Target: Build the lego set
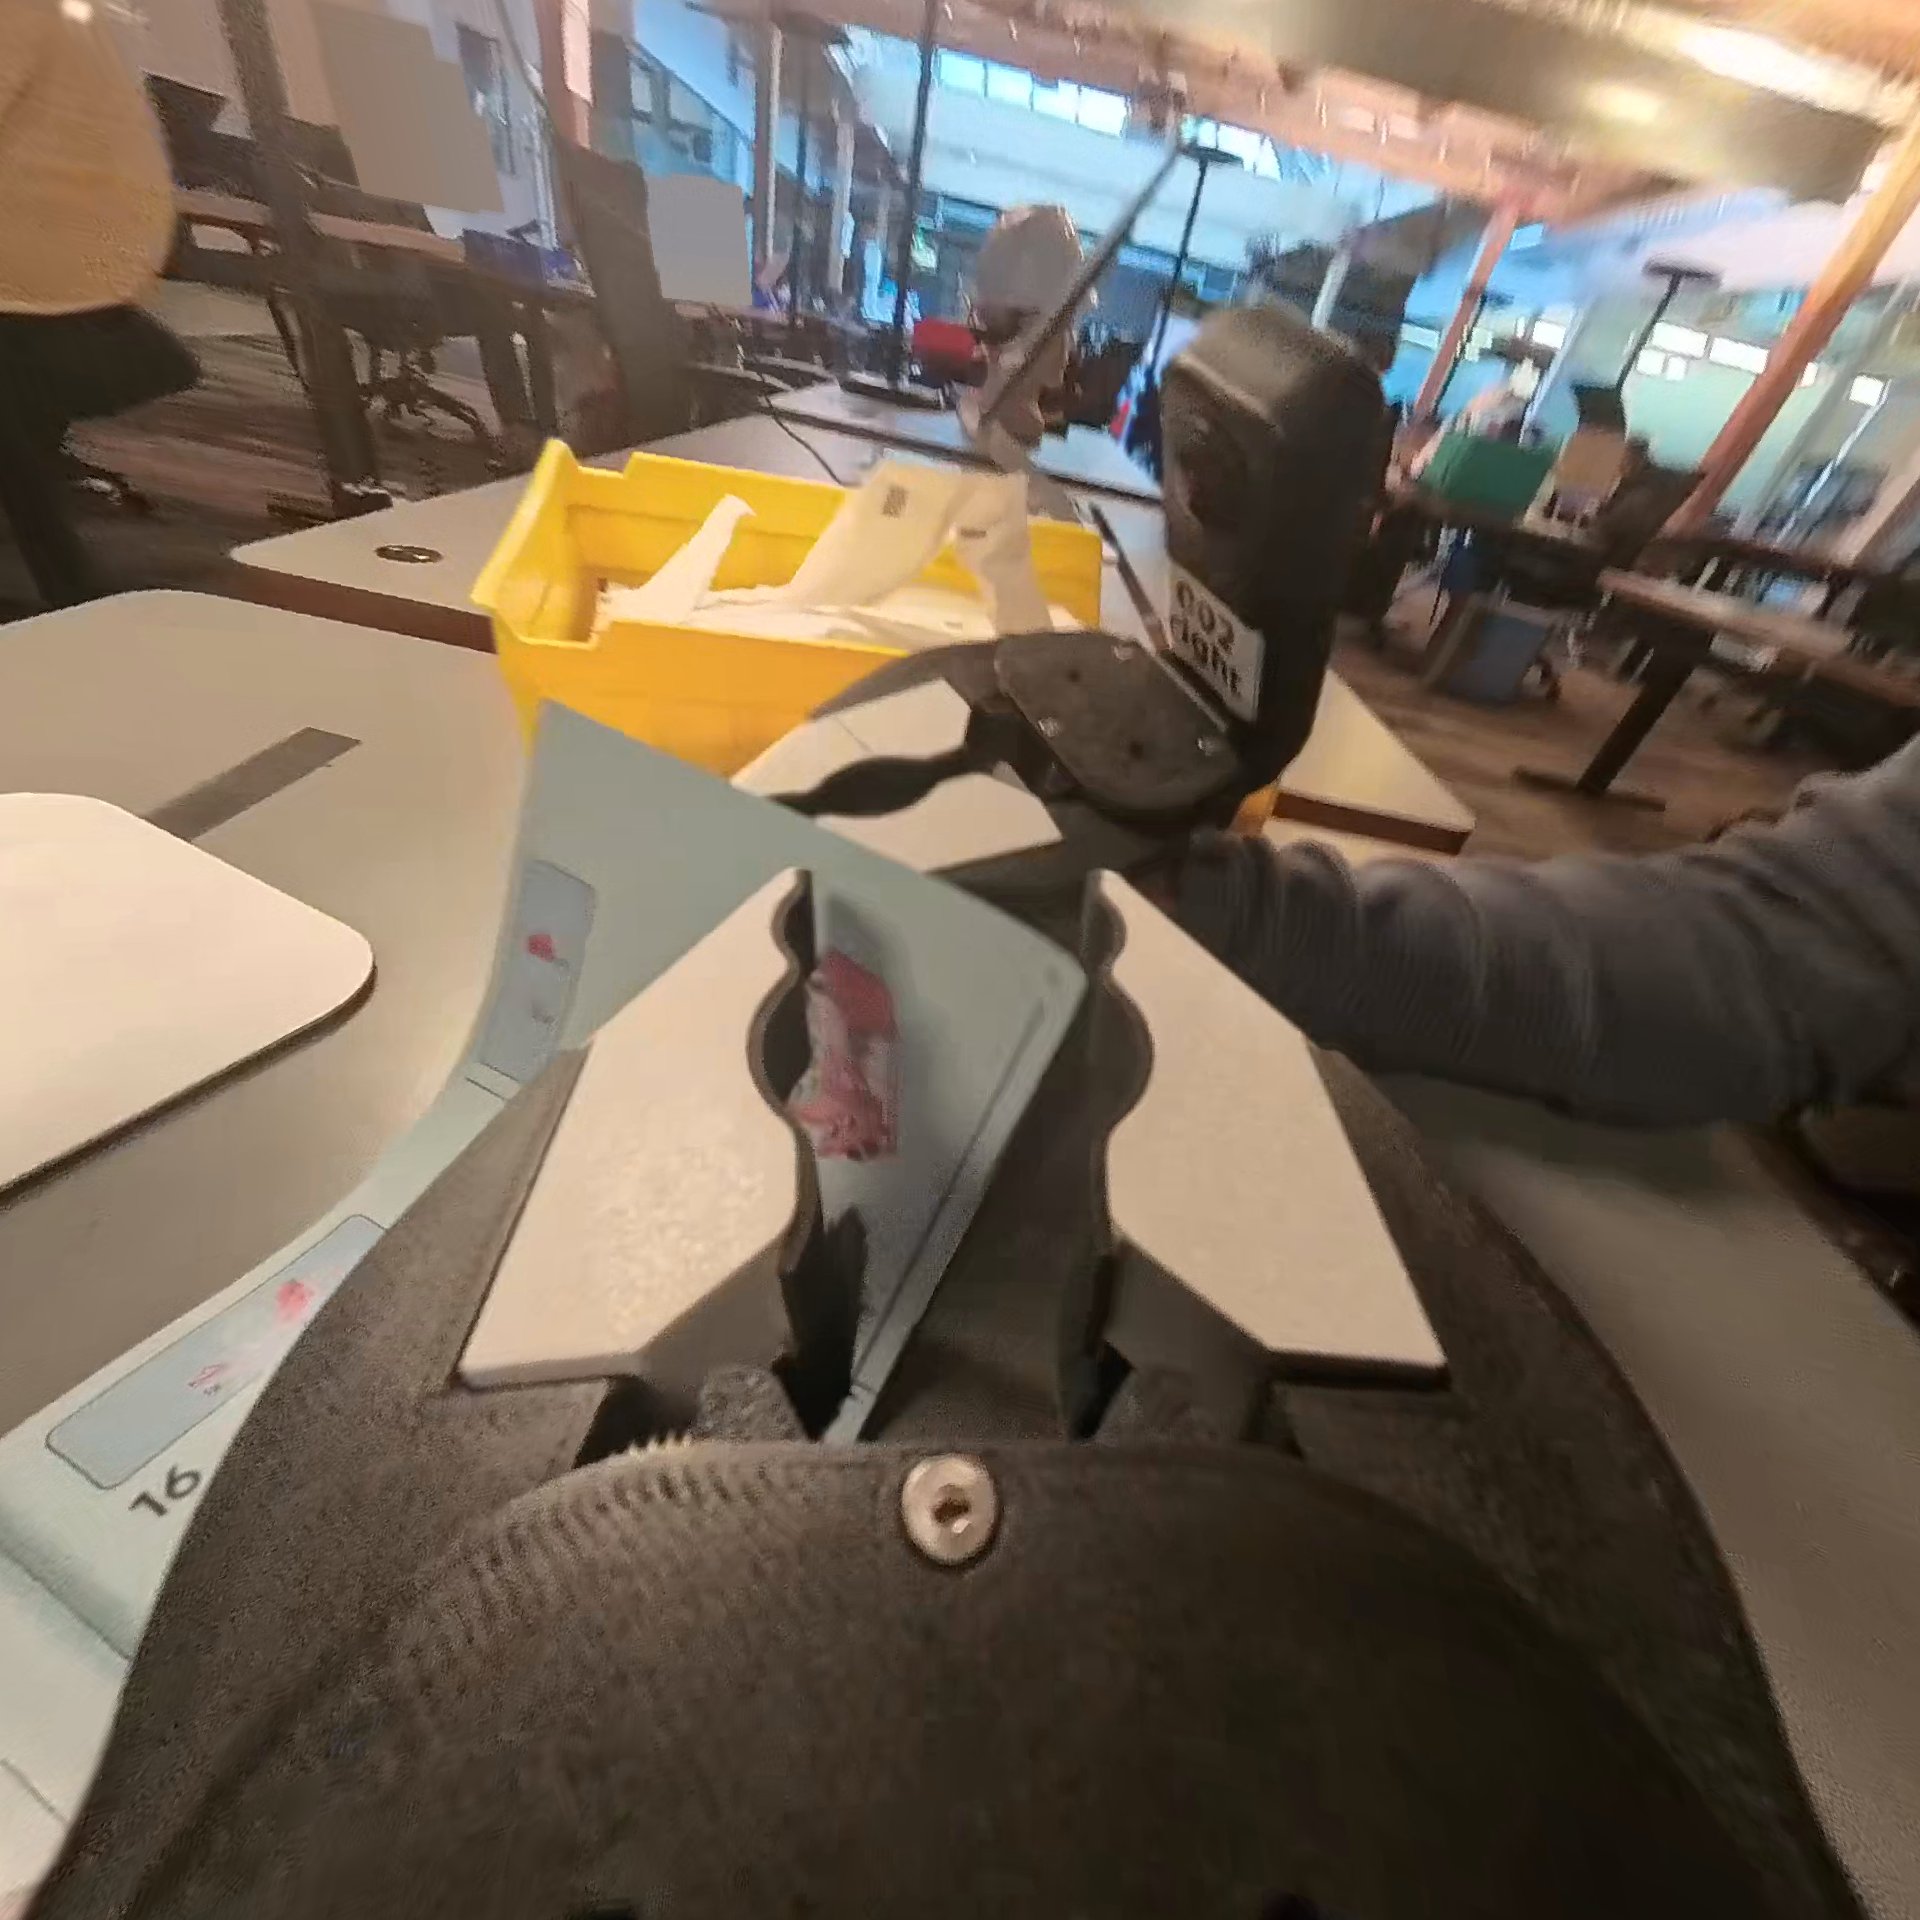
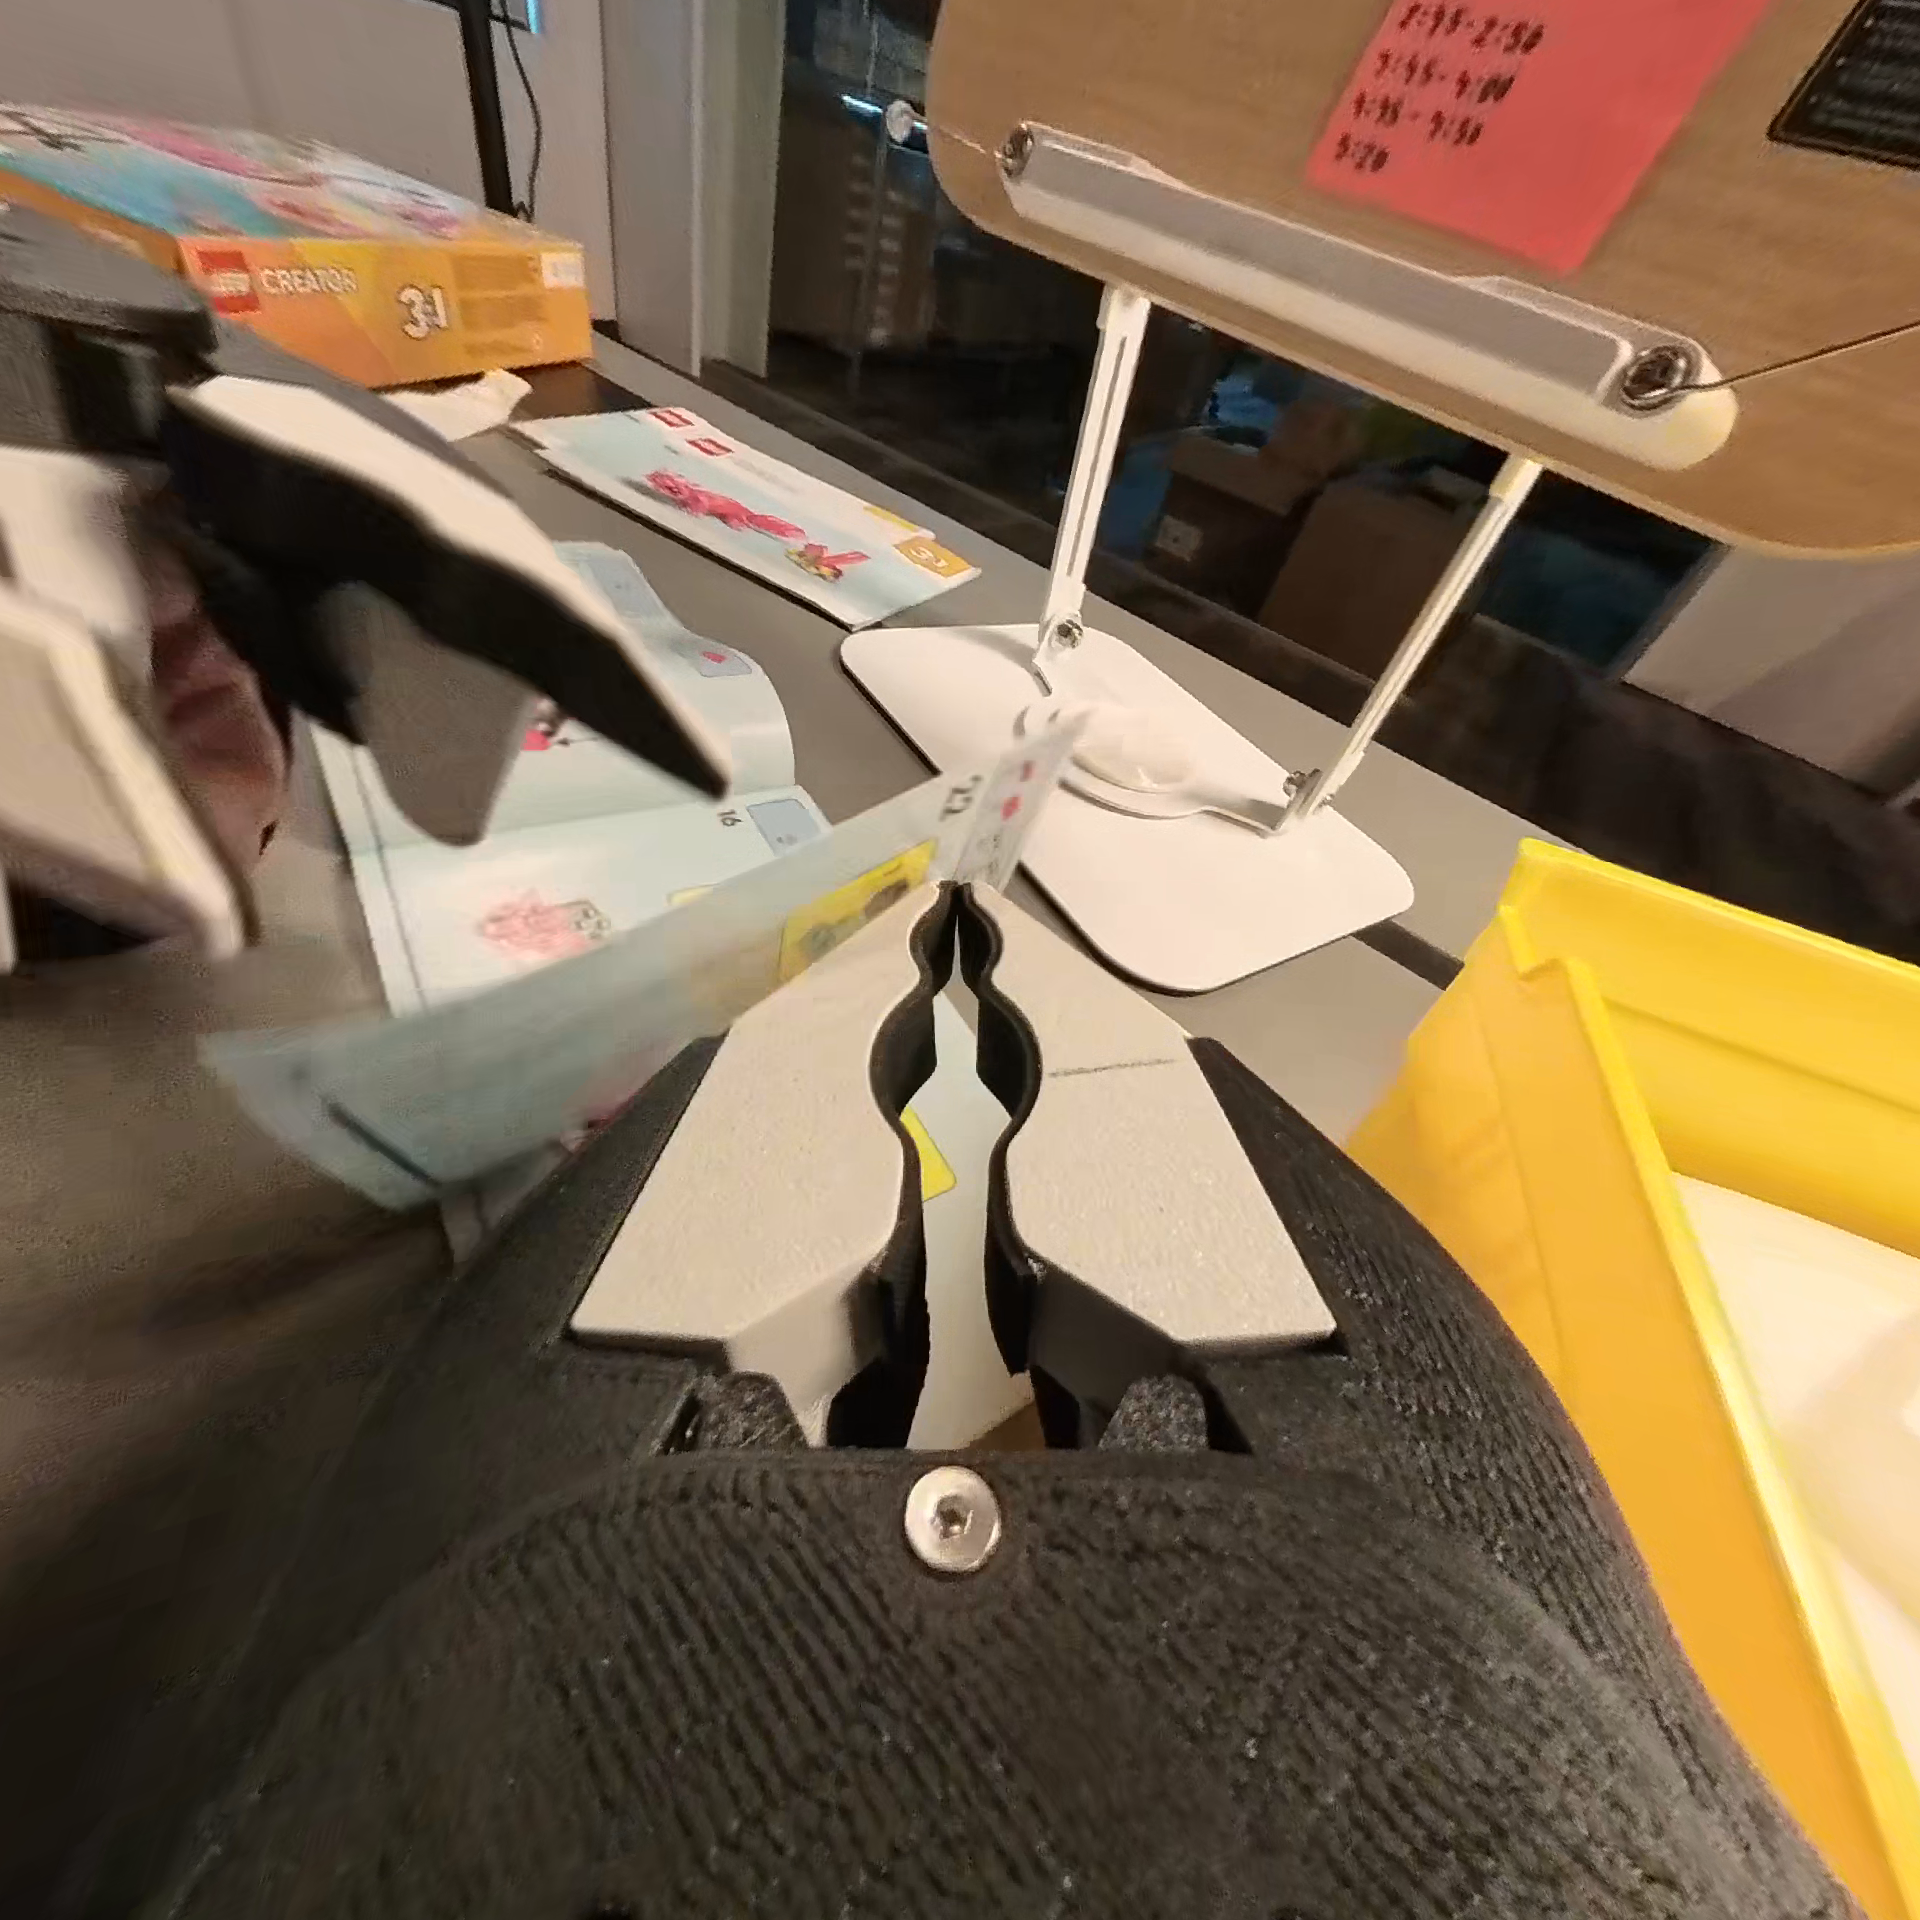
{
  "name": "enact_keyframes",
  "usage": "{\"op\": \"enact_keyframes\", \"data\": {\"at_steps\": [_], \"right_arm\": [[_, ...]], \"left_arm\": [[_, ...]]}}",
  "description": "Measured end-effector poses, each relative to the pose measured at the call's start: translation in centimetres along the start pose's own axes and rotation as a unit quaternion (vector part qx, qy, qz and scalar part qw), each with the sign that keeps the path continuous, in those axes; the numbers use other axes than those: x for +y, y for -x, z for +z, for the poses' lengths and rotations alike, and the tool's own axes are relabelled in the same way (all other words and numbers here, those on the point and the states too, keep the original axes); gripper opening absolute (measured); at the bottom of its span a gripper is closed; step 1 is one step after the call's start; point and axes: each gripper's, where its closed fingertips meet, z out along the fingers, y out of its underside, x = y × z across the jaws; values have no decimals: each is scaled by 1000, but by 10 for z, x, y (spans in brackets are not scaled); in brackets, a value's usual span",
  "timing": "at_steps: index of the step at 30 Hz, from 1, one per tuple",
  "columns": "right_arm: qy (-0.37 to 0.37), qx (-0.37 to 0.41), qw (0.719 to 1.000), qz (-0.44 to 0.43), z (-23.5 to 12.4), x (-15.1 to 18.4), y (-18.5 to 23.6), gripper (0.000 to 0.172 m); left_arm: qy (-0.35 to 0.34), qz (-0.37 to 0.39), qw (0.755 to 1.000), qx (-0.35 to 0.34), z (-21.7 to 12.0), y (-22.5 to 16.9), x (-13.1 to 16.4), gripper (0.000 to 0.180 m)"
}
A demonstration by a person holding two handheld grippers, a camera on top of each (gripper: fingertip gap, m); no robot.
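Observation:
A pale blue instruction booklet [image 2: 468, 914] lies open on the grey table [image 2: 1351, 997]. One of its pages [image 1: 675, 831] is lifted upright. My right gripper [image 2: 956, 894] is shut on that page's [image 2: 623, 966] outer edge, close to the corner. In the left wrist view the right gripper [image 1: 831, 790] pinches the page from the far side. My left gripper [image 1: 945, 894] is open, and the lifted page stands between its fingers without being pressed. The left gripper [image 2: 582, 805] also shows in the right wrist view, with its fingers spread above the booklet.
A yellow bin [image 1: 665, 686] holding white bags stands behind the booklet, and at the right [image 2: 1558, 1091] in the right wrist view. A white stand base [image 2: 1195, 883] carries a wooden board [image 2: 1351, 208]. A second booklet [image 2: 748, 509] and a toy box [image 2: 395, 291] lie farther back. A sleeve [image 1: 1558, 956] reaches in from the right.

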Motion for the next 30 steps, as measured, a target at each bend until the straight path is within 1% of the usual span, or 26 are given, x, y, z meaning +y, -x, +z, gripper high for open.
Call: {"op": "enact_keyframes", "data": {"at_steps": [3,5,6,7,8,9,12,15,17,22,26,30], "right_arm": [[-4,-13,1000,-10,-1,-1,5,0],[-2,-13,1000,-19,-1,-1,7,0],[0,-13,1000,-24,0,0,8,0],[1,-13,999,-30,0,0,9,0],[2,-12,999,-36,0,0,10,0],[3,-11,999,-41,1,0,11,0],[4,-9,999,-50,1,0,12,0],[3,-7,999,-51,1,0,12,0],[2,-7,999,-48,0,0,11,0],[-3,-7,999,-39,-1,-2,10,0],[-3,-8,999,-36,-1,-2,9,0],[-5,-9,999,-33,-2,-2,9,0]], "left_arm": [[-30,-51,998,-32,-5,15,-11,58],[-16,-114,992,-43,-5,26,-7,58],[-5,-153,987,-42,-4,29,-1,58],[0,-187,982,-23,-2,28,2,58],[-2,-220,976,-4,0,27,4,57],[-4,-252,968,0,2,29,7,54],[-19,-309,951,2,6,35,10,44],[3,-305,952,-18,8,38,18,38],[7,-296,955,-24,9,38,19,26],[-9,-295,955,-2,8,34,14,8],[-32,-305,951,38,8,26,7,5],[-42,-308,949,62,7,22,3,4]]}}
